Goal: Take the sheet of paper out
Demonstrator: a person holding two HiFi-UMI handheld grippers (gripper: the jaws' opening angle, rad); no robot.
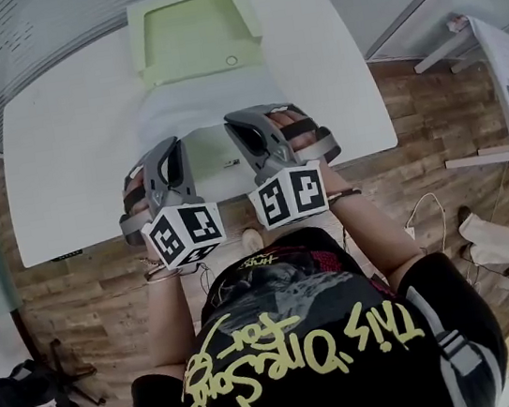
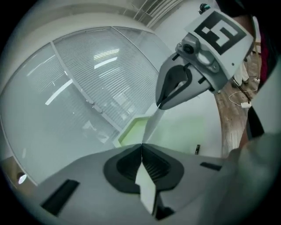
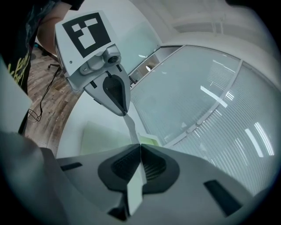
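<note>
Holding the sheet of paper (image 1: 205,110), are they? the first asks.

Both, the second replies. The left gripper (image 1: 172,148) and the right gripper (image 1: 241,124) are each clenched on its near edge, side by side. The plain white sheet runs between the two pairs of jaws, and each gripper view shows it edge-on as a thin strip.

And where does it sit?

Over the white table (image 1: 68,159), stretching from the grippers to the near lip of the light green tray (image 1: 137,35). Whether its far edge touches the tray cannot be told.

Room around it?

Smooth tabletop with rounded corners spreads to both sides. The wood-plank floor (image 1: 414,127) shows past the table's side edges, and a glass wall with slatted blinds (image 2: 88,88) stands behind the tray.
</note>
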